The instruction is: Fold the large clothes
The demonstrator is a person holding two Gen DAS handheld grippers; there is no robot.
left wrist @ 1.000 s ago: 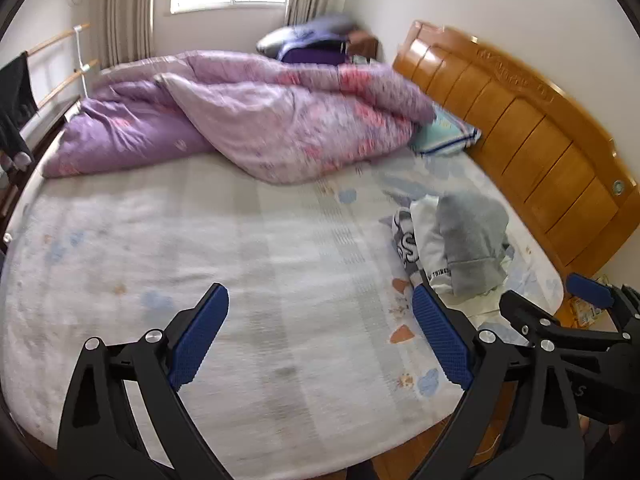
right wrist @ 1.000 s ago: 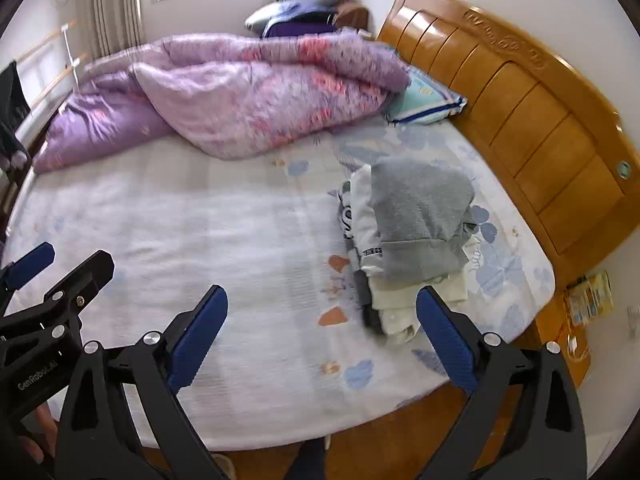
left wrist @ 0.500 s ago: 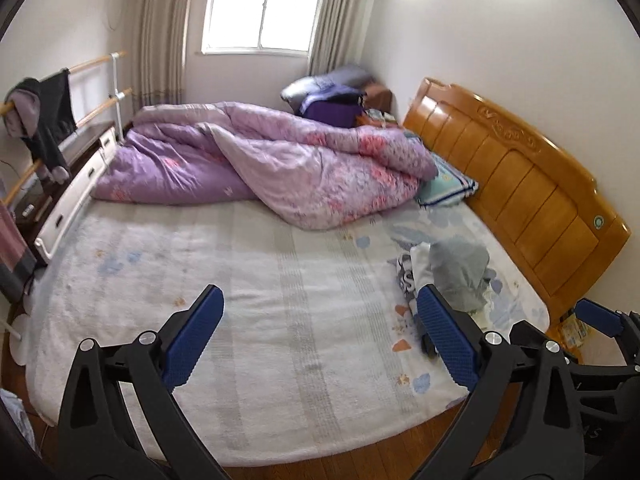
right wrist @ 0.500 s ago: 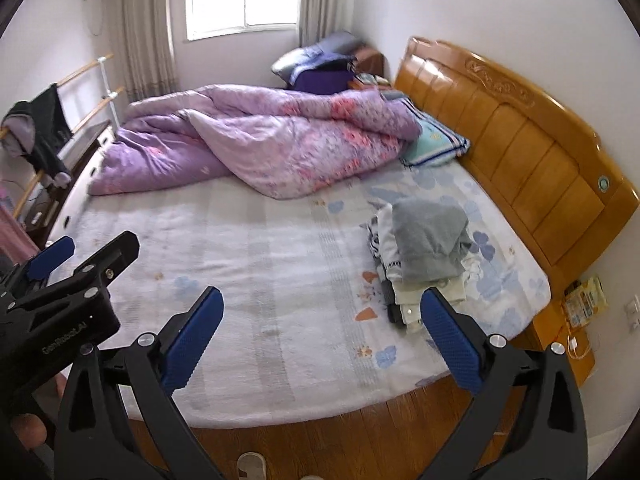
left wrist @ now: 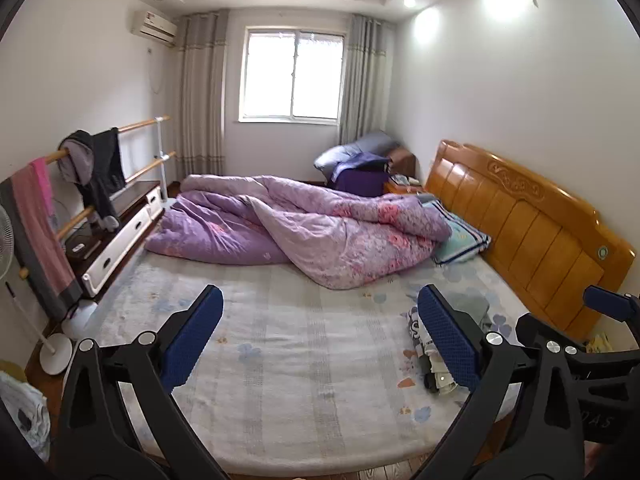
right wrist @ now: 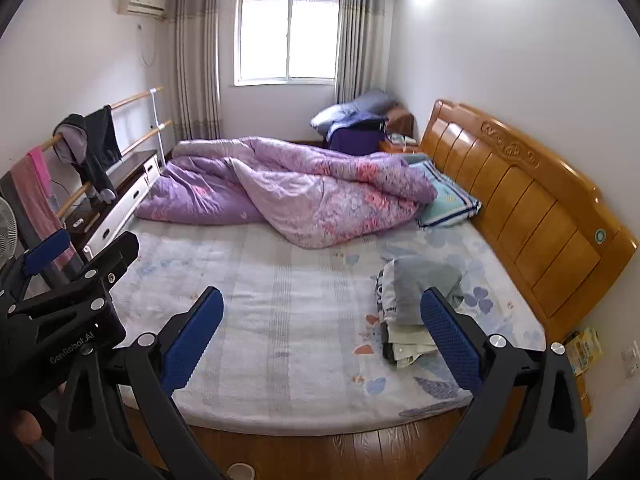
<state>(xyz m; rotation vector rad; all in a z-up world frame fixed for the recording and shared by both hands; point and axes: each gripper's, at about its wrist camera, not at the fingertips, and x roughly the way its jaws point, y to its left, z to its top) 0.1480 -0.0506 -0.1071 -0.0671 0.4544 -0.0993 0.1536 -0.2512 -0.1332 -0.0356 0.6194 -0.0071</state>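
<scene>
Two grippers spread wide, holding nothing, above the bed (right wrist: 280, 320)
Left gripper (left wrist: 320, 336) and right gripper (right wrist: 322, 332) hover apart; folded clothes stack (right wrist: 412, 304) lies at three o'clock, beside the right one's finger

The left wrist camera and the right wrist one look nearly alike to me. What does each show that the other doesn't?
Only the left wrist view shows the ceiling lights and the fan base on the floor. Only the right wrist view shows the whole pile of folded clothes, the wood floor at the bed's near edge, and a wall socket. Both show the bed, purple quilt, headboard, window, and both grippers open and empty: left gripper, right gripper.
</scene>
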